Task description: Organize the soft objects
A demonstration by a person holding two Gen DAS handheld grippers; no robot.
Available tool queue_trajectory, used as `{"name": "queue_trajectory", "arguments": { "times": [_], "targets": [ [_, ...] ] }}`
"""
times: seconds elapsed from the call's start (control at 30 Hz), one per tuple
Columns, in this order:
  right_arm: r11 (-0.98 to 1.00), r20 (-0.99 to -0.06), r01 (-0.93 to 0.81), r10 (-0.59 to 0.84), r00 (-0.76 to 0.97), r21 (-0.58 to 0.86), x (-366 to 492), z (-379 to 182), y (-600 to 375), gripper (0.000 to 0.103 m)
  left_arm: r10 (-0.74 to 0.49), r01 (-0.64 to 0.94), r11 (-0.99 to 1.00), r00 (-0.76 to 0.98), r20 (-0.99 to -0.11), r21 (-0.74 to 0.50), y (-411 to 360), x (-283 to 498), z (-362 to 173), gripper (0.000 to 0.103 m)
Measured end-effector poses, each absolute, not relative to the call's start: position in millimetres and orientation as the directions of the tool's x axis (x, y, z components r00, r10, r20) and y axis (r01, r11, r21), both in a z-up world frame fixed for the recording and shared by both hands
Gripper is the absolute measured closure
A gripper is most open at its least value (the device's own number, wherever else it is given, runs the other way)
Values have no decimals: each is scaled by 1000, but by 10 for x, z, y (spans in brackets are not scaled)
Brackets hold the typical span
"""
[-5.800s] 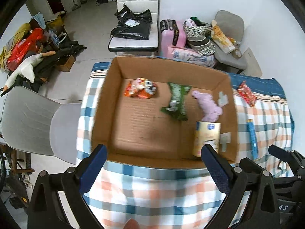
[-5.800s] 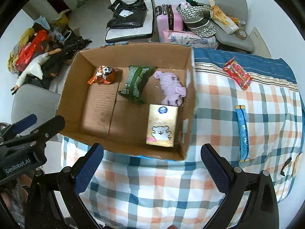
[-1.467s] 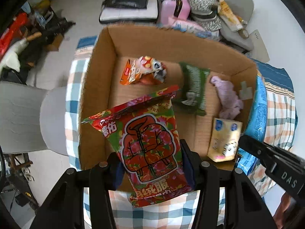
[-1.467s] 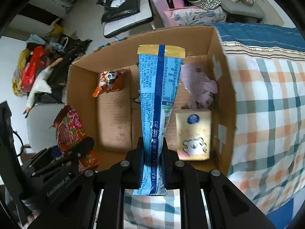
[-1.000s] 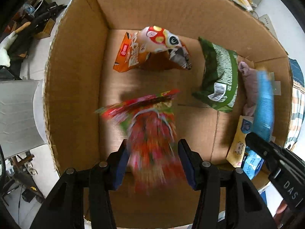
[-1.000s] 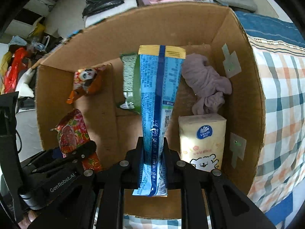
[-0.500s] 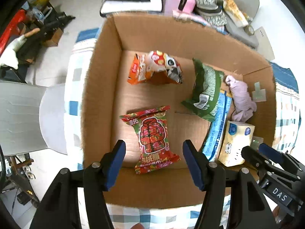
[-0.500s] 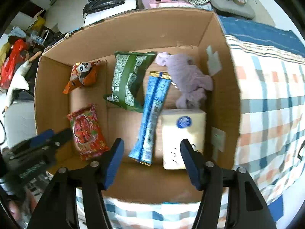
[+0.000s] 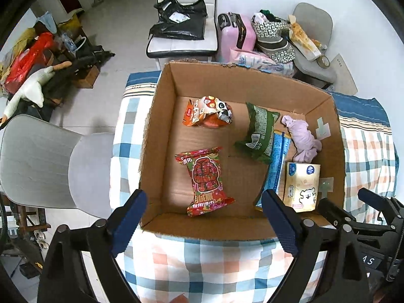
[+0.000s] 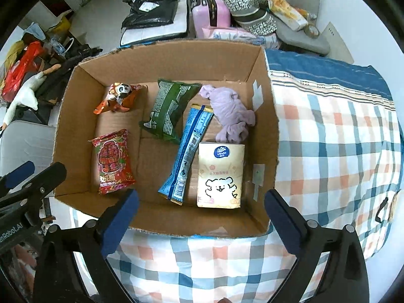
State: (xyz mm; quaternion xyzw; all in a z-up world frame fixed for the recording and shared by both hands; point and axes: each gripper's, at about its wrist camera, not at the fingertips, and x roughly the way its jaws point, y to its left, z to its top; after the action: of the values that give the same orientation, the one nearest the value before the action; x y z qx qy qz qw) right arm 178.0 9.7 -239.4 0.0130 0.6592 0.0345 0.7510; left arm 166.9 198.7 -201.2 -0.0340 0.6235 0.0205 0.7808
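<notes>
An open cardboard box (image 9: pixel 156 116) (image 10: pixel 267 116) sits on a checked cloth. Inside lie a red snack bag (image 9: pixel 207 176) (image 10: pixel 111 162), a blue packet (image 9: pixel 275 169) (image 10: pixel 192 149), a green bag (image 9: pixel 258 132) (image 10: pixel 169 108), an orange panda bag (image 9: pixel 207 112) (image 10: pixel 118 97), a purple cloth (image 9: pixel 303 141) (image 10: pixel 231 113) and a tissue pack (image 9: pixel 301 183) (image 10: pixel 221 175). My left gripper (image 9: pixel 203 223) is open and empty above the box's near edge. My right gripper (image 10: pixel 200 223) is open and empty there too.
The checked cloth (image 10: pixel 335 151) stretches right of the box. A grey chair (image 9: pixel 45 161) stands to the left. Behind are a white chair with black bags (image 9: pixel 181 25), a pink suitcase (image 9: pixel 236 35) and another loaded chair (image 9: pixel 310 38).
Both grippers have let go: the red bag and the blue packet now lie in the box. Both grippers have opened and drawn back above the box's near edge.
</notes>
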Motion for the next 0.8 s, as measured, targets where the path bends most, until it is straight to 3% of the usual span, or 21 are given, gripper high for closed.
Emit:
{"name": "queue_trajectory", "arguments": {
  "times": [0.3,0.8],
  "targets": [
    [996,-971,-45,82,225,73,1482,-1907,35,0,3,-76,997,340,-940,-25,1876,1296,-1501,10],
    [992,-866,-57,128,483,114,430,-427,-250,0,5,-38,999,532,-846,-18,1651,384,-309,10]
  ]
}}
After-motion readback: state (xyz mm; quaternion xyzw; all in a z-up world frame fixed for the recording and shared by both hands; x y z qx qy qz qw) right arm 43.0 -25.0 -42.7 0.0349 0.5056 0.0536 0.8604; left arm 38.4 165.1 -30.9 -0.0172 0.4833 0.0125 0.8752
